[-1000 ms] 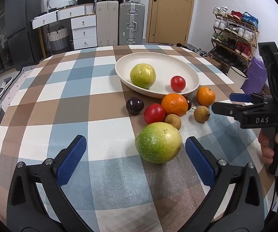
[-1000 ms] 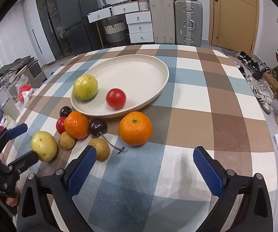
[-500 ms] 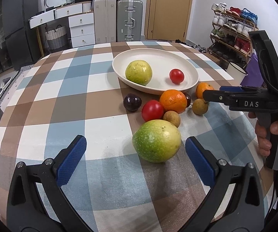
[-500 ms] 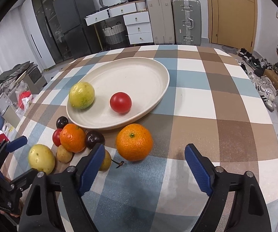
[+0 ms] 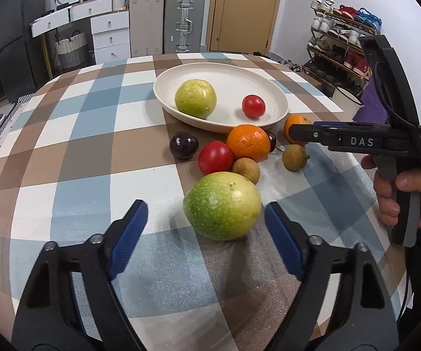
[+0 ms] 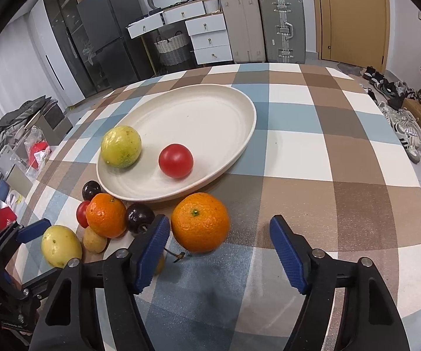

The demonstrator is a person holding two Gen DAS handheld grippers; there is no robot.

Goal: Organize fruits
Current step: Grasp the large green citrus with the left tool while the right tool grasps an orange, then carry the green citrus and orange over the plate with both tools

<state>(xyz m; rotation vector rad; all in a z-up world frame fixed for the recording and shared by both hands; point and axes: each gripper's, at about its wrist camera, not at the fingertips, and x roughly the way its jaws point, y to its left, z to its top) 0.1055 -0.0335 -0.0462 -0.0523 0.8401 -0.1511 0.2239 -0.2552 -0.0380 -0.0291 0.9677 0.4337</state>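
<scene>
A cream oval plate point(image 5: 275, 93) point(image 6: 239, 134) holds a yellow-green fruit point(image 5: 196, 98) point(image 6: 121, 146) and a red tomato point(image 5: 253, 106) point(image 6: 176, 160). On the checked cloth in front of it lie two oranges point(image 5: 248, 142) point(image 6: 200, 222), a second tomato point(image 5: 215, 157), dark plums point(image 5: 183, 145) point(image 6: 139, 218), small brown fruits point(image 5: 294, 157) and a large green fruit point(image 5: 222, 205) point(image 6: 61, 245). My left gripper point(image 5: 207, 234) is open, its pads either side of the large green fruit. My right gripper point(image 6: 220, 251) is open around the near orange.
The round table's edge point(image 6: 415, 301) curves close on the right. Beyond it stand suitcases point(image 5: 184, 20), white drawers point(image 5: 109, 38), a shoe rack point(image 5: 339, 38) and a door point(image 6: 354, 14). Clutter lies on the floor at left point(image 6: 32, 152).
Both grippers have moved forward. The left one has closed in on the large green fruit, the right one on the near orange. Both stay open; no fruit has moved.
</scene>
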